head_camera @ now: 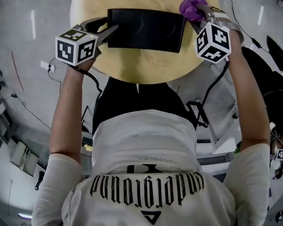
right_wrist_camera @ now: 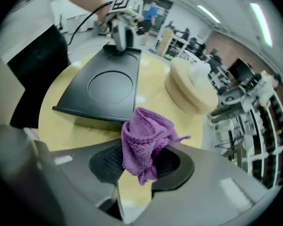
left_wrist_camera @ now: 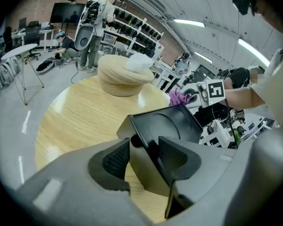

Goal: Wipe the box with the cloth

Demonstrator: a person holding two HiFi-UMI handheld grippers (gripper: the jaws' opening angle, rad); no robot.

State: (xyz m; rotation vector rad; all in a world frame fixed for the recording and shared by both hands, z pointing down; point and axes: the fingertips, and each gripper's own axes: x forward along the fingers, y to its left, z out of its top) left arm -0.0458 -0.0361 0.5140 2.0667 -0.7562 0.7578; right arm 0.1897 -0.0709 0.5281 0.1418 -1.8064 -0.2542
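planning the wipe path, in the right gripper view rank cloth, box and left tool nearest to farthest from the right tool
1. cloth, held in the right tool
2. box, just ahead
3. left tool, on the box's far end

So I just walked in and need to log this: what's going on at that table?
A person stands at a round wooden table with a gripper in each hand. The left gripper is clamped on the left end of a black box, apparently steadying it. The right gripper holds a bunched purple cloth at the box's right end; whether the cloth touches the box is unclear.
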